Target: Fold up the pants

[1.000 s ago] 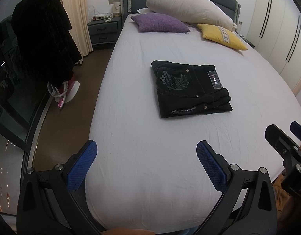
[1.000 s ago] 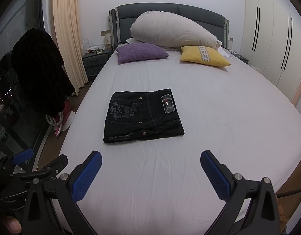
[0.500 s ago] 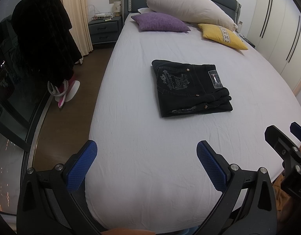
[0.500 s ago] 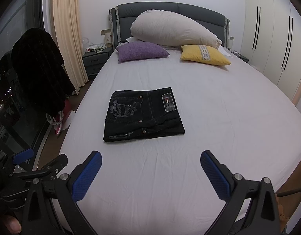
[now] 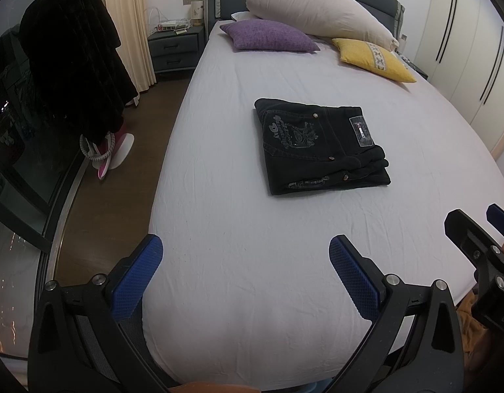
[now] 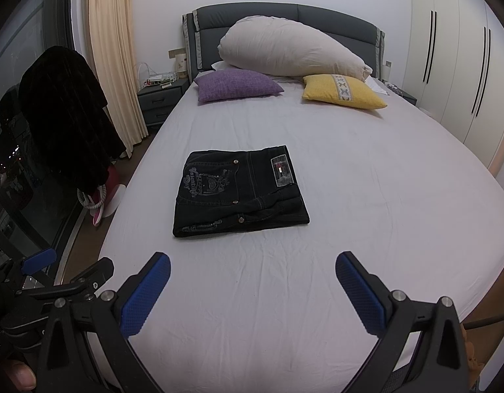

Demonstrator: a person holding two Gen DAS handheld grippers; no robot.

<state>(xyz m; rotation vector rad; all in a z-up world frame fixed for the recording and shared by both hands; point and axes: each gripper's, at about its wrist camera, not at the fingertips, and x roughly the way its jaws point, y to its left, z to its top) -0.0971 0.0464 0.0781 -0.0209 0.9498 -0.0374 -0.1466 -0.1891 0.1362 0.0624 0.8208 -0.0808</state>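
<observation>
Black pants (image 5: 320, 145) lie folded into a compact rectangle on the white bed sheet (image 5: 252, 229), embroidered back pocket and label patch facing up. They also show in the right wrist view (image 6: 239, 190). My left gripper (image 5: 245, 271) is open and empty, held back near the foot of the bed, well short of the pants. My right gripper (image 6: 252, 290) is open and empty too, also near the foot edge. Each gripper shows at the edge of the other's view.
A large white pillow (image 6: 291, 52), a purple cushion (image 6: 235, 88) and a yellow cushion (image 6: 343, 91) lie at the headboard. A nightstand (image 6: 160, 103) and a dark garment on a stand (image 6: 65, 114) are left of the bed. Wardrobe doors (image 6: 465, 65) line the right.
Both grippers drifted back slightly from the bed; the pants look a touch smaller and have not moved. Both grippers stay open.
</observation>
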